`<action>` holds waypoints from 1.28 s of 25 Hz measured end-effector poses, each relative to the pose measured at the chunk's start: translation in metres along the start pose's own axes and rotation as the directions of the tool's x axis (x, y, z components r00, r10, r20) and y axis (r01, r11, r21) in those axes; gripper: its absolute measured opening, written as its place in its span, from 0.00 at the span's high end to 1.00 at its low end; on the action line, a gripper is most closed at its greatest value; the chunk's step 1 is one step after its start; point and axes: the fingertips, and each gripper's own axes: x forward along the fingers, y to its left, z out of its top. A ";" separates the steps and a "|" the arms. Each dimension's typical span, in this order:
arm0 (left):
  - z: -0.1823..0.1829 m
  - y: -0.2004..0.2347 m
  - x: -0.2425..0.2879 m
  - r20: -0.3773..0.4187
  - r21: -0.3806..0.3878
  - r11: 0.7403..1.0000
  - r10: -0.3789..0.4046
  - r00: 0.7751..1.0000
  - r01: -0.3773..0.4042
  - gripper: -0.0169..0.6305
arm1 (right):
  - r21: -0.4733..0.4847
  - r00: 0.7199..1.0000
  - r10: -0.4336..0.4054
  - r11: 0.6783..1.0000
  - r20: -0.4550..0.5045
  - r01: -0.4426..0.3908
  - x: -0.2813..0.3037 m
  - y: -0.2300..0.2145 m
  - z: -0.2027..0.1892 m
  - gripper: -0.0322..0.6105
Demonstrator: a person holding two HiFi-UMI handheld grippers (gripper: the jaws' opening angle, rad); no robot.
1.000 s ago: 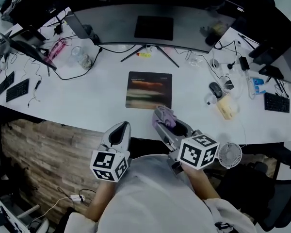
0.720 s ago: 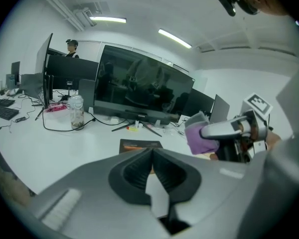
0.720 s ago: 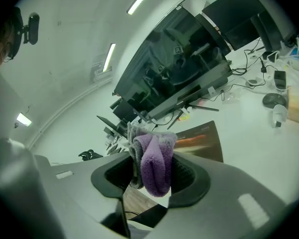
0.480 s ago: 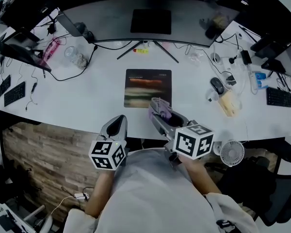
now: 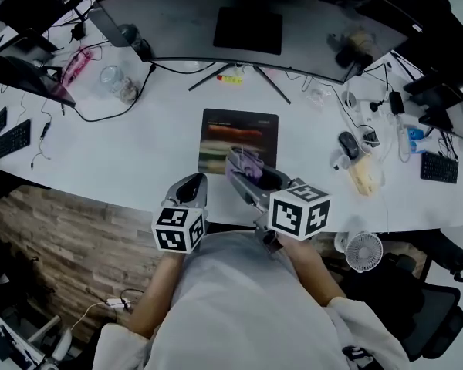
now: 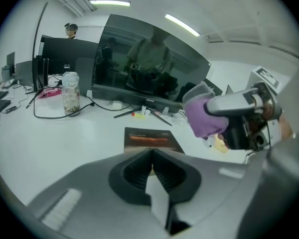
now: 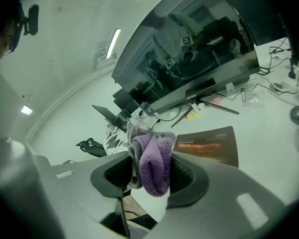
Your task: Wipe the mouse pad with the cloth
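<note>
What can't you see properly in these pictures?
- The mouse pad, head view: its near edge is hidden behind the cloth and the right hand-held gripper, and its print is blurred.
- Whether the cloth touches the mouse pad: no view shows the gap or contact.
- The jar, head view: its contents are too small to tell.
</note>
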 end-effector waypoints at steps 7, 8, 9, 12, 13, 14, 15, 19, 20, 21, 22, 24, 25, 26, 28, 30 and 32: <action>-0.015 0.026 0.029 -0.074 -0.001 1.000 0.020 0.997 -0.020 0.97 | -0.015 0.996 -0.066 0.998 -0.064 0.065 0.040 -0.019 0.007 0.67; -0.017 0.029 0.033 -0.084 0.008 1.000 0.023 0.996 -0.022 0.97 | -0.014 0.994 -0.076 0.997 -0.073 0.075 0.046 -0.023 0.007 0.67; -0.019 0.031 0.038 -0.093 0.026 0.999 0.026 0.995 -0.024 0.97 | -0.014 0.993 -0.084 0.996 -0.084 0.083 0.052 -0.026 0.007 0.67; -0.026 0.033 0.049 -0.120 0.061 0.998 0.023 0.993 -0.016 0.97 | -0.022 0.988 -0.096 0.995 -0.117 0.094 0.066 -0.032 0.004 0.67; -0.028 0.033 0.053 -0.128 0.056 0.998 0.019 0.992 -0.012 0.97 | -0.021 0.987 -0.097 0.995 -0.125 0.095 0.070 -0.033 0.004 0.67; -0.030 0.035 0.056 -0.135 0.047 0.999 0.018 0.991 -0.011 0.97 | -0.019 0.987 -0.096 0.995 -0.132 0.094 0.074 -0.034 0.004 0.67; -0.032 0.037 0.059 -0.142 0.034 0.999 0.017 0.990 -0.013 0.97 | -0.017 0.986 -0.094 0.996 -0.137 0.093 0.079 -0.036 0.004 0.67; -0.039 0.047 0.071 -0.161 -0.023 0.999 0.022 0.987 -0.026 0.97 | 0.012 0.986 -0.075 0.997 -0.147 0.077 0.097 -0.044 0.009 0.67; -0.041 0.049 0.074 -0.167 -0.030 0.999 0.024 0.986 -0.029 0.97 | 0.035 0.987 -0.065 0.997 -0.145 0.070 0.102 -0.046 0.011 0.67; -0.044 0.051 0.077 -0.173 -0.035 0.999 0.026 0.985 -0.032 0.97 | 0.063 0.989 -0.052 0.996 -0.142 0.062 0.107 -0.048 0.013 0.67; -0.046 0.054 0.079 -0.181 -0.038 0.999 0.027 0.983 -0.035 0.97 | 0.089 0.989 -0.042 0.994 -0.140 0.055 0.113 -0.049 0.014 0.66; -0.052 0.057 0.082 -0.201 -0.036 0.999 0.032 0.979 -0.039 0.97 | 0.119 0.989 -0.043 0.991 -0.144 0.061 0.122 -0.055 0.016 0.66; -0.054 0.058 0.083 -0.210 -0.027 0.999 0.036 0.977 -0.042 0.97 | 0.126 0.987 -0.051 0.990 -0.150 0.070 0.126 -0.058 0.016 0.67; -0.055 0.058 0.084 -0.217 -0.018 0.999 0.039 0.975 -0.044 0.97 | 0.130 0.986 -0.058 0.988 -0.157 0.079 0.131 -0.061 0.016 0.66; -0.057 0.058 0.086 -0.224 -0.014 0.999 0.040 0.974 -0.044 0.97 | 0.135 0.983 -0.066 0.987 -0.171 0.089 0.139 -0.066 0.015 0.66; -0.059 0.059 0.090 -0.230 -0.021 0.999 0.041 0.972 -0.047 0.97 | 0.136 0.980 -0.072 0.986 -0.183 0.098 0.145 -0.071 0.014 0.66; -0.061 0.062 0.091 -0.237 -0.029 0.998 0.046 0.970 -0.054 0.97 | 0.132 0.978 -0.082 0.985 -0.193 0.109 0.152 -0.074 0.012 0.66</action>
